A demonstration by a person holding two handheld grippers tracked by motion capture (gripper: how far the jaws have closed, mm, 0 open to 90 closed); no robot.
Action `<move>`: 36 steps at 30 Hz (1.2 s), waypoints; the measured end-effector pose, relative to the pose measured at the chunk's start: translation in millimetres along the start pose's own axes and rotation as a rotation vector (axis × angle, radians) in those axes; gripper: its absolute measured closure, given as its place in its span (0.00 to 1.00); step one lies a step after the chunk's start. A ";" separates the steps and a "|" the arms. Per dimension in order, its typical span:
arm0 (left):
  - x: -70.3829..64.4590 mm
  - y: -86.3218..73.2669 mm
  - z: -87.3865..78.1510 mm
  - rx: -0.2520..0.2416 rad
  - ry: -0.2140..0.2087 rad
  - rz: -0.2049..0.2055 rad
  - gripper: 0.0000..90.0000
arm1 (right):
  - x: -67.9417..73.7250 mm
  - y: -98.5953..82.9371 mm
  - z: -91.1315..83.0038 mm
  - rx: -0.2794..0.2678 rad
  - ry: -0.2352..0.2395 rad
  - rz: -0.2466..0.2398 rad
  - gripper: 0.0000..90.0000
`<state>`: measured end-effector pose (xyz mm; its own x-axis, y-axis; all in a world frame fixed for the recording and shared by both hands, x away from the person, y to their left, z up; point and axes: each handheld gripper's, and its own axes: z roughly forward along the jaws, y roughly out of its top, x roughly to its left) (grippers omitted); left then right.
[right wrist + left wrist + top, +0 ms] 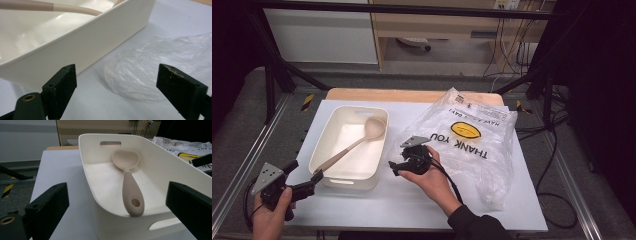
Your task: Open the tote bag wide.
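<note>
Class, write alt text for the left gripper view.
A beige spoon lies in a cream tub, its handle end resting on the near rim. The left gripper frames the tub with open black jaws; a plastic bag lies behind.

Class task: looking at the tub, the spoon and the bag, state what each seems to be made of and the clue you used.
Tub: probably plastic, cream, smooth with soft sheen. Spoon: likely silicone or plastic, matte beige. Bag: thin clear plastic film, crinkled and glossy, printed.

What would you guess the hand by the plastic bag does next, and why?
Probably ease the right gripper forward and down to the near edge of the plastic bag: its jaws stand open, with the crumpled edge lying flat just ahead between them, beside the white bin.
</note>
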<state>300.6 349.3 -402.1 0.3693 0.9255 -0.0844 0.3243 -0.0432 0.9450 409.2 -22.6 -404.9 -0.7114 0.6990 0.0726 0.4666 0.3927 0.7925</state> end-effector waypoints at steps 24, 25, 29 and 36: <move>-0.4 0.3 -1.2 -0.010 0.001 -0.005 0.05 | -101.9 -32.2 -100.4 -0.103 -0.069 0.061 0.09; -0.2 0.3 -1.2 -0.010 0.000 -0.004 0.05 | -105.4 -33.4 -102.6 -0.105 -0.078 0.059 0.08; 0.1 0.0 -0.9 -0.003 0.002 -0.005 0.05 | -121.2 -40.8 -110.0 -0.098 -0.130 0.048 0.08; -0.5 0.1 -0.2 0.002 -0.001 -0.007 0.05 | -140.5 -52.9 -106.3 -0.073 -0.147 0.063 0.09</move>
<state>300.2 348.9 -401.9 0.3680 0.9253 -0.0915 0.3286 -0.0374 0.9437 428.6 -205.2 -392.7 -0.5949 0.8029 0.0383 0.4649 0.3048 0.8313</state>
